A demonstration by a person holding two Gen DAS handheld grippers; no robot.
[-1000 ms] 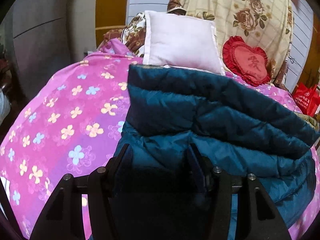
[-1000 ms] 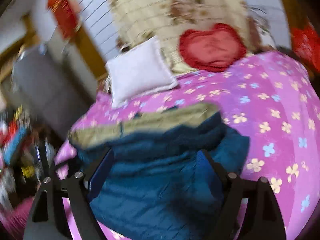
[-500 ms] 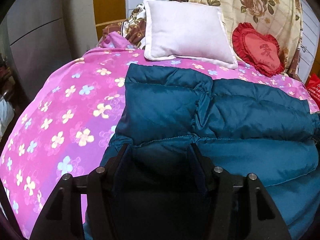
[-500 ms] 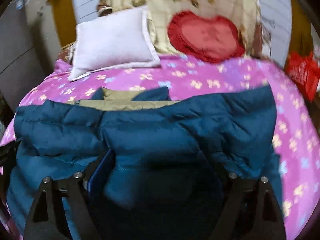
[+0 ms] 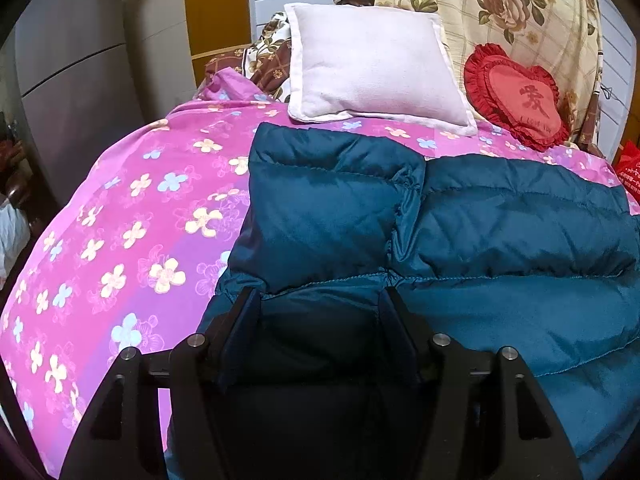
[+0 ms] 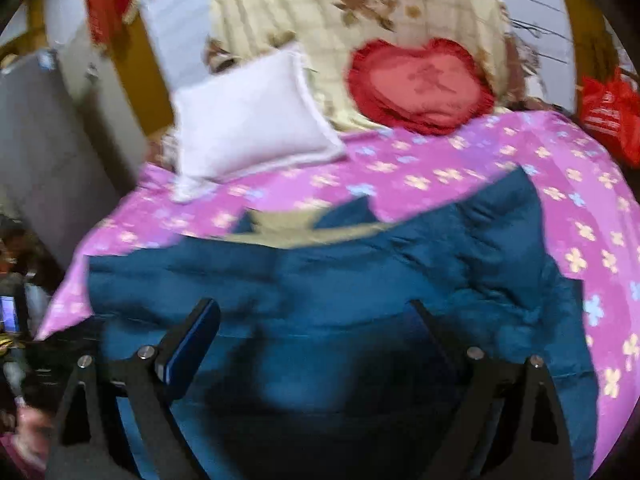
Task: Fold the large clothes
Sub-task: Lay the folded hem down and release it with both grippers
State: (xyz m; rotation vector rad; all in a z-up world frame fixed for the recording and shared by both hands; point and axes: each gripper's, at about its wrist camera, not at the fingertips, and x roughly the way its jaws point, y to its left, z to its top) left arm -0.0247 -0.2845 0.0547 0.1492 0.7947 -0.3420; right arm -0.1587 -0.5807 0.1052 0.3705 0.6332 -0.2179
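Observation:
A teal quilted down jacket [image 5: 500, 240] lies folded across the pink flowered bed sheet [image 5: 140, 220]. My left gripper [image 5: 318, 312] is at the jacket's near left edge. A thick fold of dark teal fabric fills the gap between its fingers, and the jaws are opening. In the blurred right wrist view the jacket [image 6: 360, 272] shows a strip of olive lining [image 6: 304, 232] at its far edge. My right gripper [image 6: 312, 312] hangs over the jacket's near side with its jaws wide and still opening. The fabric lies below them and the left blue pad is bare.
A white pillow [image 5: 372, 68] and a red heart cushion [image 5: 520, 100] lean at the head of the bed against a cream rose-print blanket [image 5: 500, 8]. A grey cabinet [image 5: 76, 80] stands left of the bed. A red bag [image 6: 608, 116] sits at the far right.
The raised upper layer of the jacket has come down flat onto the bed. The left gripper sank a little with it. The right gripper swept sideways over the jacket, which now lies spread out.

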